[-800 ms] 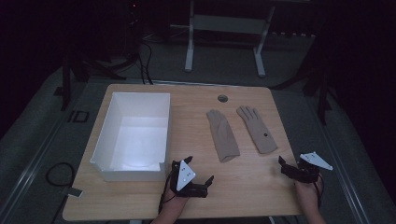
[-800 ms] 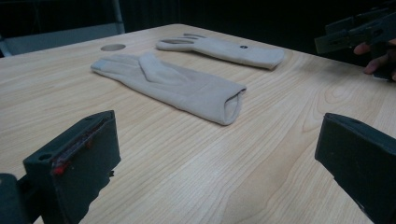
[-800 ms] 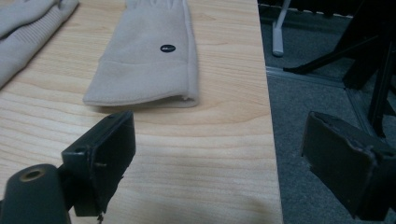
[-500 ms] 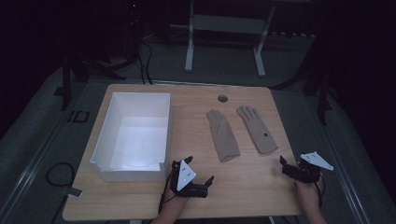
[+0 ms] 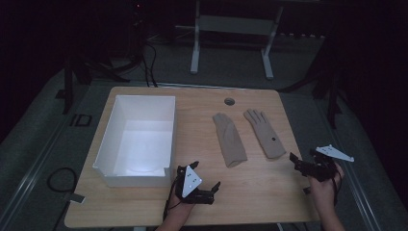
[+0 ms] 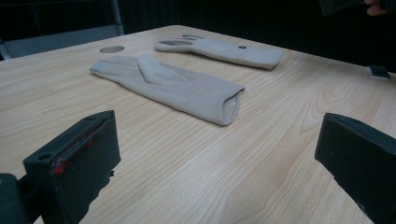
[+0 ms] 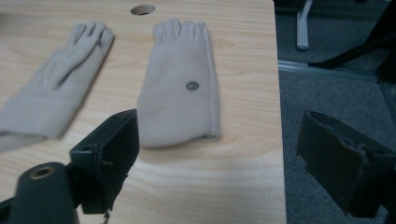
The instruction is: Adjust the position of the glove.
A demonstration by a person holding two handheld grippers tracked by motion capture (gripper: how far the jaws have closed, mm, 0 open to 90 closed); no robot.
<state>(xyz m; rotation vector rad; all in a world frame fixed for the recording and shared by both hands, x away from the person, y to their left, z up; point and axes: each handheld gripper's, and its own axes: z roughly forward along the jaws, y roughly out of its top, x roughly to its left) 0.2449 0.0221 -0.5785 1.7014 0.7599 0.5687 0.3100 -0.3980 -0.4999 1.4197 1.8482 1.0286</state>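
Two beige gloves lie flat on the wooden table [image 5: 250,192], fingers pointing away from me. The left glove [image 5: 230,139] [image 6: 173,88] [image 7: 56,88] is folded narrow. The right glove [image 5: 263,132] [image 6: 224,49] [image 7: 180,98] carries a small dark dot. My left gripper [image 5: 206,174] [image 6: 219,163] rests low near the front edge, open, aimed at the left glove's cuff with bare wood between its jaws. My right gripper [image 5: 302,156] [image 7: 215,158] hovers open at the table's right edge, just short of the right glove's cuff, holding nothing.
An empty white box [image 5: 139,144] stands on the left half of the table. A round cable hole [image 5: 229,101] [image 7: 143,9] sits near the far edge. Grey floor [image 7: 336,93] drops off right of the table. A small dark object [image 6: 378,71] lies at the table's edge.
The right gripper has drifted slightly to the right and away from me. The left gripper and both gloves have stayed put.
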